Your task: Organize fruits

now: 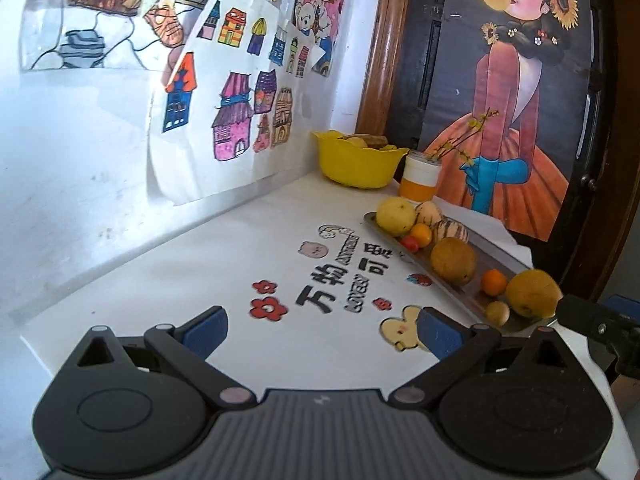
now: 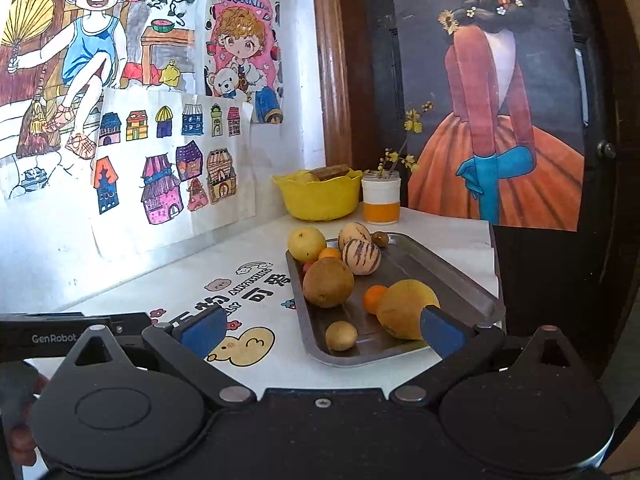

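Observation:
A metal tray [image 2: 452, 276] on the white table holds several fruits: a large yellow-orange fruit [image 2: 402, 308], a brown round fruit [image 2: 328, 282], two striped melons [image 2: 362, 256], a yellow pear [image 2: 306, 243], small oranges [image 2: 374, 298] and a small yellow-brown fruit [image 2: 341, 335]. The tray also shows in the left wrist view [image 1: 476, 292] at the right. My right gripper [image 2: 322, 330] is open and empty, just before the tray's near end. My left gripper [image 1: 320, 330] is open and empty over the table's printed mat, left of the tray.
A yellow bowl [image 2: 320, 196] with some items stands at the back by the wall, a white-and-orange cup [image 2: 380, 200] with twigs beside it. Drawings cover the wall on the left. A dark poster panel stands behind the table. The table edge runs right of the tray.

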{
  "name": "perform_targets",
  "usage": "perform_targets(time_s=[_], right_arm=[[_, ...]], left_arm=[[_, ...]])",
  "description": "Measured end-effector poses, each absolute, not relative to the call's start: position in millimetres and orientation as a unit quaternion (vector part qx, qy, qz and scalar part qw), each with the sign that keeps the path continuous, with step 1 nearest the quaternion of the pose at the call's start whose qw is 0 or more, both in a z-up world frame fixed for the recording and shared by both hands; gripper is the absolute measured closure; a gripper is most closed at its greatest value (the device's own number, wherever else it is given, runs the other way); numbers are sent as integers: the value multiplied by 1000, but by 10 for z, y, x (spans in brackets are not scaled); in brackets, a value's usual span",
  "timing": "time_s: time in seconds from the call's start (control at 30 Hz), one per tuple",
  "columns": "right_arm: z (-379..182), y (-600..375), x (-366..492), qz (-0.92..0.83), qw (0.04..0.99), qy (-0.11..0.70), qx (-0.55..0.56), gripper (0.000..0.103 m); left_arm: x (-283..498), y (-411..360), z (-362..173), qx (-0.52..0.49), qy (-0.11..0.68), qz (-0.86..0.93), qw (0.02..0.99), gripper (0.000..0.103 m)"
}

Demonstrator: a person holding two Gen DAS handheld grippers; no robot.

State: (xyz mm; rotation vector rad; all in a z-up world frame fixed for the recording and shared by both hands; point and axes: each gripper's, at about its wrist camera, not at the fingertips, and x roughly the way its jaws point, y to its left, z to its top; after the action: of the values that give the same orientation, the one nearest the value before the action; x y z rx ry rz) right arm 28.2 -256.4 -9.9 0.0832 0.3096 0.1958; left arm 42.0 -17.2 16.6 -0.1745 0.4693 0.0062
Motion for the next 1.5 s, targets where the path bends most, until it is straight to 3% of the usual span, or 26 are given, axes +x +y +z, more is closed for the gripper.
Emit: perform_targets(time_s=[0.7, 1.5], right_arm=[[-413, -2349, 37, 71, 991, 111, 16, 1], [-459, -2338, 42, 74, 990, 120, 13, 1]], left_arm=[[162, 40, -7, -84, 200, 20, 976, 1], [125, 90, -60, -88, 208, 27, 974, 1]])
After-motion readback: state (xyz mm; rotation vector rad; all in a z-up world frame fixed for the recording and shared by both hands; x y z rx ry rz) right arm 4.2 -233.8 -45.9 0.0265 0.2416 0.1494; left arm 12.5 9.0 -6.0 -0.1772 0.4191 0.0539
